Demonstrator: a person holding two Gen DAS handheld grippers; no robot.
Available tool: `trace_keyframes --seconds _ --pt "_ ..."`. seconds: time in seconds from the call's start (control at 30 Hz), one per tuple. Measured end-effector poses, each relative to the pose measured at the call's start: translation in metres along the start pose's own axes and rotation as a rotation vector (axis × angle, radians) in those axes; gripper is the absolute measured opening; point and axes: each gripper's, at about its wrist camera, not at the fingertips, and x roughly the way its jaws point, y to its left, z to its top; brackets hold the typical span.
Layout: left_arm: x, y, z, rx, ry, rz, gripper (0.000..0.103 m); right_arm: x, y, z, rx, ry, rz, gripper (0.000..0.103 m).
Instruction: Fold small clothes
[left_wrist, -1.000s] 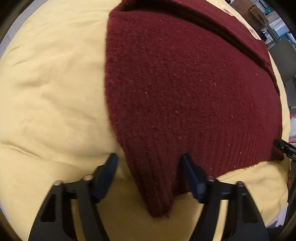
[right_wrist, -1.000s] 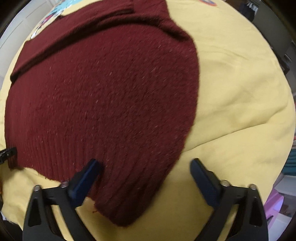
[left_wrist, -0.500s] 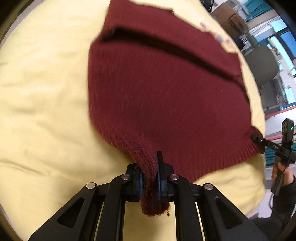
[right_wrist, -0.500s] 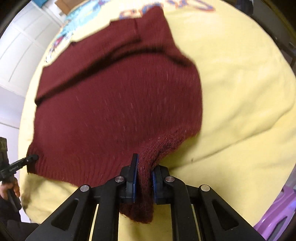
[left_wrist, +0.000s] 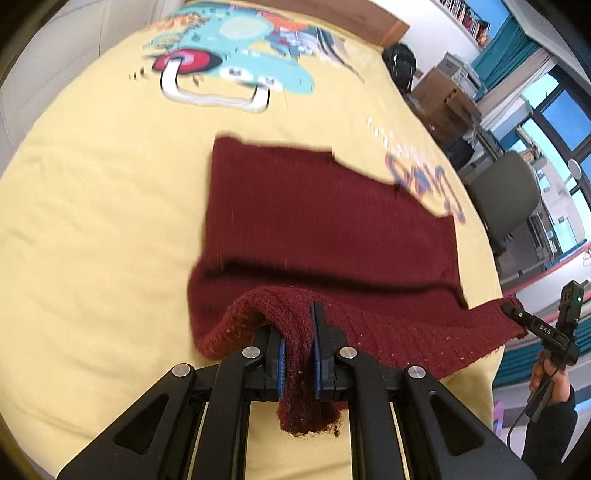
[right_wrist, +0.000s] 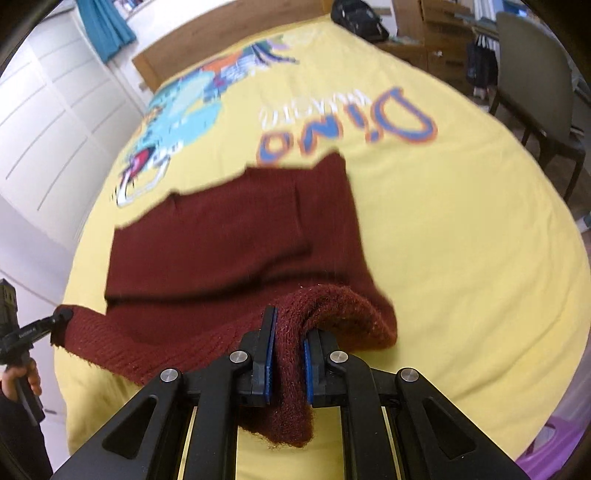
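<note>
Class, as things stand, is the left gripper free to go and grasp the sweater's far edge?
Probably not. The left gripper is shut on a near hem corner of the maroon sweater, and the right gripper is shut on the other. It would have to let go first.

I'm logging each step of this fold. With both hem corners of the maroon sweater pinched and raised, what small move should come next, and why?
Probably carry both corners forward together toward the far edge. The left hand-held gripper and right hand-held gripper are each shut on the sweater at its ribbed hem, lifted off the yellow bedspread, while the far half lies flat, so moving forward would fold it in half.
</note>
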Motion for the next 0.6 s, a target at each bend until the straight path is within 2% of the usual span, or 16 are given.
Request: trace_keyframes --seconds 0.17,0.3,0.4,0.6 --pt "-0.010 0.004 0.044 0.007 -0.077 0.013 0.009 0.006 0.010 0.044 -0.009 -0.049 -0.006 0.012" --pt "0.000 0.004 0.073 0.034 -0.088 0.049 0.009 0.025 0.012 0.083 -0.024 -0.052 -0.033 0.012" --pt "0.026 0.004 0.093 0.047 -0.065 0.099 0.009 0.052 0.014 0.104 -0.032 -0.017 -0.057 0.012" --pt "0.079 0.017 0.099 0.063 -0.023 0.196 0.009 0.114 0.011 0.120 -0.048 0.088 -0.119 0.012"
